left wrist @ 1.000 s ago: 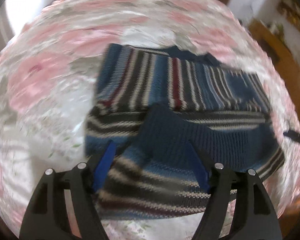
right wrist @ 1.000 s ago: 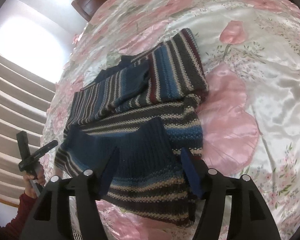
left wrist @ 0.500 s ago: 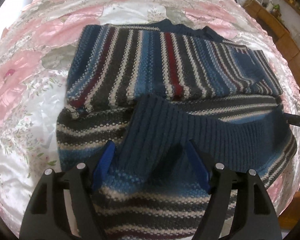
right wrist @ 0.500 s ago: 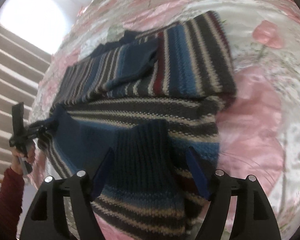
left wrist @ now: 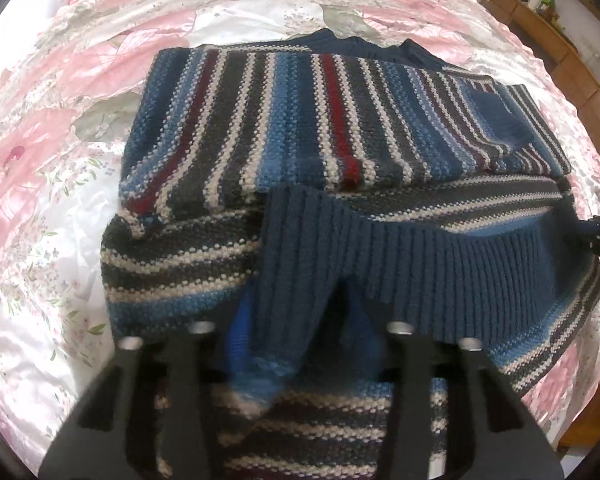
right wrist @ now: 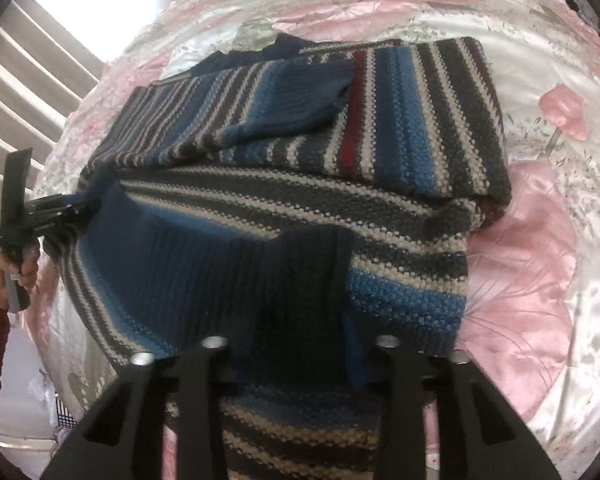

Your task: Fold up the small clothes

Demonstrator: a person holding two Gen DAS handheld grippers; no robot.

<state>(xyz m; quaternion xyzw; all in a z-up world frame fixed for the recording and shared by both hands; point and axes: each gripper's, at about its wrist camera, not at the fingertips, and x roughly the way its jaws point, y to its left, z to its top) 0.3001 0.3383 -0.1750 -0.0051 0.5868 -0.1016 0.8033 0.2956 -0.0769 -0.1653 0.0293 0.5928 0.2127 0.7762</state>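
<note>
A blue, grey, white and red striped knit sweater (left wrist: 300, 120) lies partly folded on a floral bed. Its dark blue ribbed hem (left wrist: 440, 260) is lifted toward the cameras. My left gripper (left wrist: 300, 320) is shut on the left part of this hem, which bunches between the fingers. In the right wrist view the same sweater (right wrist: 400, 120) fills the middle, one sleeve folded across its body. My right gripper (right wrist: 300, 328) is shut on the ribbed hem (right wrist: 180, 260). The left gripper (right wrist: 60, 208) appears there at the hem's far corner, held by a hand (right wrist: 16, 272).
A pink and white floral satin bedspread (left wrist: 60, 160) lies all around the sweater. Wooden furniture (left wrist: 548, 40) stands beyond the bed at the upper right of the left wrist view. A window with pale curtains (right wrist: 32, 80) is at the left of the right wrist view.
Both grippers' fingers have closed in from wide open onto the ribbed hem. Both cameras have come closer to the sweater, and the hem is raised and bunched.
</note>
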